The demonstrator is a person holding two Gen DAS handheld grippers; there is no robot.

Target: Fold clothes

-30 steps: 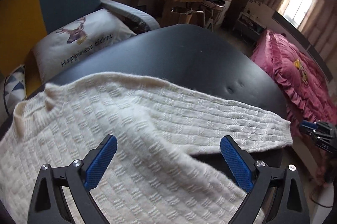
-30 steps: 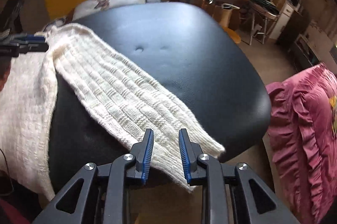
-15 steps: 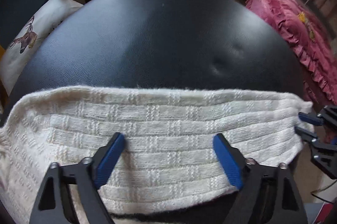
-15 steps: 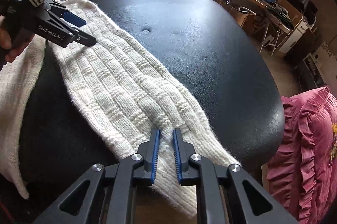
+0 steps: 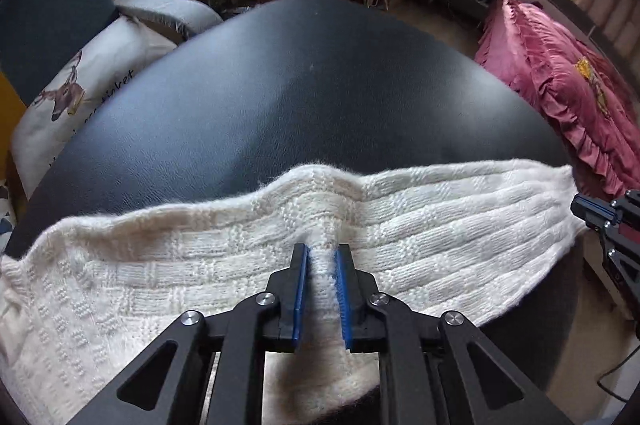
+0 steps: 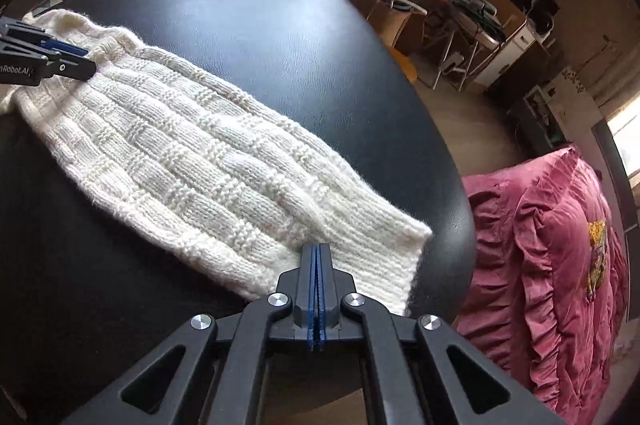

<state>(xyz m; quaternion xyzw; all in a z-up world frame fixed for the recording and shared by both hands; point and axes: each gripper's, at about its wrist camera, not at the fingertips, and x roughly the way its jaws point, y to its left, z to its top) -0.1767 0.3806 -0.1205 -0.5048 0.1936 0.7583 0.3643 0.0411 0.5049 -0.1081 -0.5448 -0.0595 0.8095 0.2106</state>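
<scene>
Cream sweater sleeve (image 6: pixel 208 161) — chunky basket-weave knit, fuzzy edges — stretched flat across black padded leatherette top (image 5: pixel 312 97), between the two grippers. Left gripper (image 5: pixel 320 289) just closed, clamped on a pinched ridge of knit near the shoulder end. Right gripper (image 6: pixel 317 289) pressed together at the cuff, a thin layer seemingly nipped — hard to confirm. Early stage by the look: sleeve gripped both ends, not yet folded over; body folds all remaining. Pink ruffled bedspread (image 6: pixel 560 257) off beyond right gripper.

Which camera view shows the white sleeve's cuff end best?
The right wrist view: the sleeve's cuff end lies whole and near, beside the shut right gripper. The left wrist view shows it only small at the far right.
</scene>
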